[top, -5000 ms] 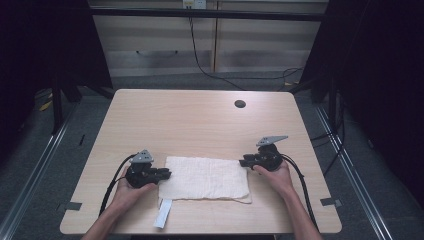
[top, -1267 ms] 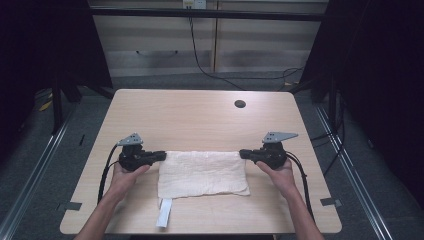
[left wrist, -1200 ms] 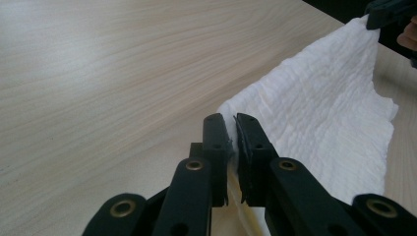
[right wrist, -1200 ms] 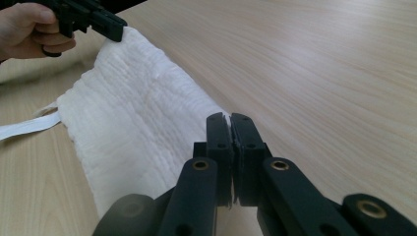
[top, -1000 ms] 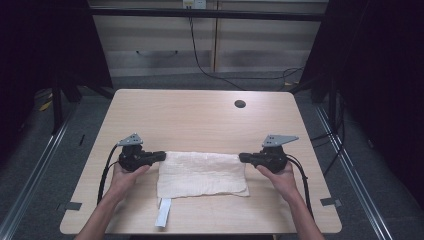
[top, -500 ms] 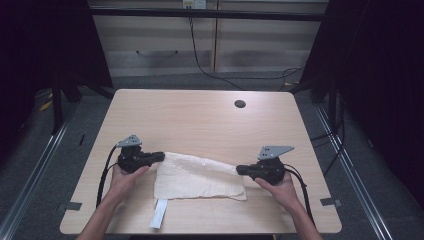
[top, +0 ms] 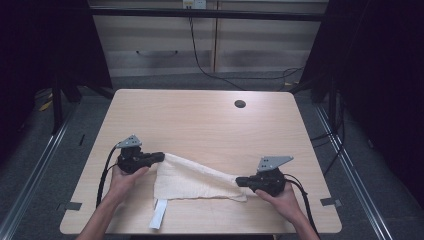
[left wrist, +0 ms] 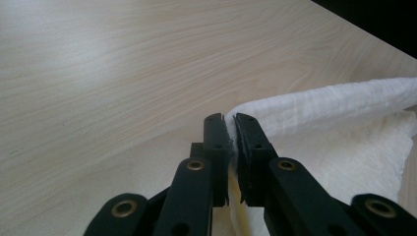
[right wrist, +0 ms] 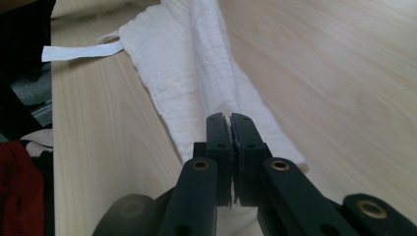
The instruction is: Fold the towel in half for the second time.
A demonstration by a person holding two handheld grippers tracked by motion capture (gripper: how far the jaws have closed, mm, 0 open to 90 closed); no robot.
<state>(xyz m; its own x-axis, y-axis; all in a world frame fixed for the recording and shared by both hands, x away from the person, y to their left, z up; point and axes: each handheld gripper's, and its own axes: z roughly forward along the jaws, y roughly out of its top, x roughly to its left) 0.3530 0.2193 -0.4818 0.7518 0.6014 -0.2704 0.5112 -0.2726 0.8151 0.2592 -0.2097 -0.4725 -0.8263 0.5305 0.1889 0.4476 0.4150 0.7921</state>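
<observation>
Label strip: a narrow white tag hangs from the cloth's near edge, lying flat on the table close to the person's side; too flimsy to pull on.
Right gripper: the right gripper sits at the near right of the table, jaws pressed almost together with a thin fold of cloth pinched between them, as the right gripper view shows.
Towel: a white, crinkle-textured towel lies near the table's front edge between the two grippers, one edge lifted into a taut ridge running from left to right, the rest resting on the wood.
Left gripper: the left gripper is a little farther back at the left, jaws likewise nearly closed on a corner of the towel, seen close in the left gripper view.
Handling: judged soft, light and limp; it will sag and crease wherever unsupported, and thin fabric could slip out of a shallow pinch.
Where to hold: corners or hemmed edges, with a deep bite, both ends kept in tension.
Table: pale wooden table, bare beyond the towel.
Far item: a dark round grommet hole near the far right.
</observation>
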